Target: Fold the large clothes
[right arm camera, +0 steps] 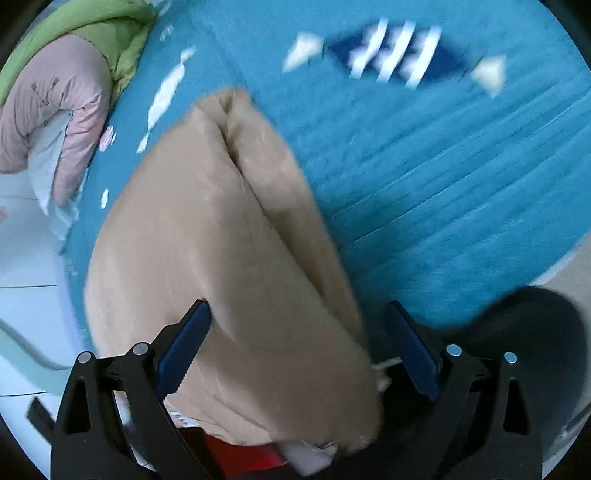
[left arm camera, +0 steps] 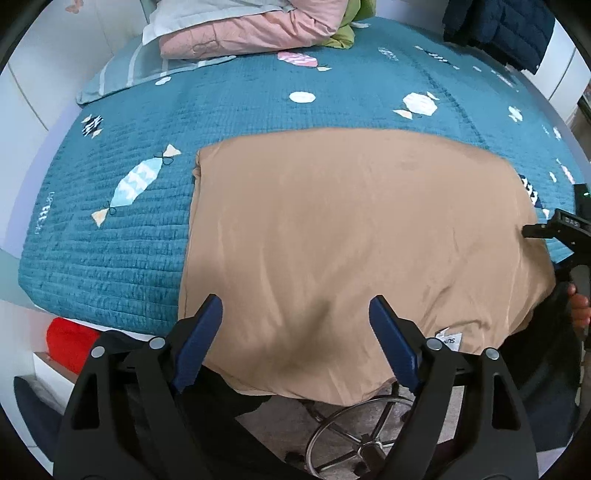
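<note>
A large tan garment [left arm camera: 332, 229] lies folded flat on a teal quilted bed cover [left arm camera: 110, 236], its near edge hanging over the side of the bed. A white label [left arm camera: 448, 338] shows at its near right corner. My left gripper [left arm camera: 295, 301] hovers open above that near edge, with nothing pressed between its blue pads. In the blurred right wrist view, the tan garment [right arm camera: 207, 251] runs away from me as a long fold with a crease down it. My right gripper [right arm camera: 298, 304] stands wide open over the garment's near end, and the pads are off the cloth.
A pink padded jacket [left arm camera: 251, 33], a green garment [left arm camera: 349, 29] and a grey pillow [left arm camera: 122, 77] lie at the bed's far end. A dark navy jacket [left arm camera: 502, 29] hangs at the far right. A chair's metal base [left arm camera: 354, 439] stands on the floor below. A red thing [left arm camera: 70, 343] sits beside the bed.
</note>
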Available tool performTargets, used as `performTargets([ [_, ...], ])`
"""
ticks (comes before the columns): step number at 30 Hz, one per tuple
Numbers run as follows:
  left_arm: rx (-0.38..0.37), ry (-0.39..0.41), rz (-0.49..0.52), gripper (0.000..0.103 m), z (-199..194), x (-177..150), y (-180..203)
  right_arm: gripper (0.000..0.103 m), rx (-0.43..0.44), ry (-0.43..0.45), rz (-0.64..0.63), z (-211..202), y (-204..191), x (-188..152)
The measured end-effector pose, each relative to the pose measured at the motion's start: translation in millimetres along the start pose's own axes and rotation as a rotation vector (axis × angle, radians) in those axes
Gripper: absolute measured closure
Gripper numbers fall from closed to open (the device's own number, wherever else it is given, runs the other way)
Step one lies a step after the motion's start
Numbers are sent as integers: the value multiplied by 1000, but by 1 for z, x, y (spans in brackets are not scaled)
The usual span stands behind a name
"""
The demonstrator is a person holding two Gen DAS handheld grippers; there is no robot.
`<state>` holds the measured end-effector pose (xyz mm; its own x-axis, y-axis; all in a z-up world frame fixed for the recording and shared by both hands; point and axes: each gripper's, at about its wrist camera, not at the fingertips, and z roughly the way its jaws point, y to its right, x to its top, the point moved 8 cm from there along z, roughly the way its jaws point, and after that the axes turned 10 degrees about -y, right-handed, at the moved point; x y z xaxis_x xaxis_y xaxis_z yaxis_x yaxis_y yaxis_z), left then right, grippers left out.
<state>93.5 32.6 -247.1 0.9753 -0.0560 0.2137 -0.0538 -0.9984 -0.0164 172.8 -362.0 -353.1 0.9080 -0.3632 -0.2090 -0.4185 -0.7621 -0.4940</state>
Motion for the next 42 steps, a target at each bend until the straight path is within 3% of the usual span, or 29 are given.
performTargets([
  [3,4,-9,-3,21,1,0,1,6,55,35,-5,-8,-2,-7],
  [5,15,-15,-6,21,3,1,-1,6,130,10,-42,-12,-7,-16],
  [7,13,-30,-11,21,6,2,-1,6,281,-42,-74,-15,-15,-25],
  [9,11,-29,-15,21,7,3,0,7,544,-112,-65,-17,-26,-33],
  [10,10,-26,-13,21,6,4,1,7,574,-120,-42,-15,-25,-32],
  [12,11,-23,-3,21,5,4,3,8,483,-113,60,0,-6,-21],
  [16,7,-18,11,21,5,6,9,6,590,-108,162,2,1,-10],
  [20,-12,-29,15,21,8,8,16,17,691,-53,58,-21,-11,-15],
  [24,-18,-37,15,21,11,10,20,17,837,-41,-29,-35,-38,-19],
  [25,-20,-39,13,21,11,10,20,17,836,-46,-26,-32,-40,-18],
  [27,-31,-38,9,21,10,12,22,19,659,-59,60,-12,-22,-14],
  [29,-35,-34,11,21,8,14,24,56,509,-65,100,8,-11,-15],
  [32,-39,-16,15,23,5,22,27,69,492,-7,74,-5,-12,-20],
  [34,-55,-7,5,39,3,30,30,71,406,39,23,-17,-19,-25],
  [35,-67,-11,3,52,3,35,34,72,378,56,0,-22,-25,-28],
  [36,-83,-13,3,65,4,40,38,72,376,71,-22,-28,-33,-32],
  [38,-132,-20,2,82,3,50,48,72,391,87,-48,-34,-46,-37],
  [40,-232,-33,-4,84,0,64,64,72,407,98,-81,-46,-57,-45],
  [42,-278,-39,1,85,-4,81,78,72,414,101,-99,-52,-64,-49],
])
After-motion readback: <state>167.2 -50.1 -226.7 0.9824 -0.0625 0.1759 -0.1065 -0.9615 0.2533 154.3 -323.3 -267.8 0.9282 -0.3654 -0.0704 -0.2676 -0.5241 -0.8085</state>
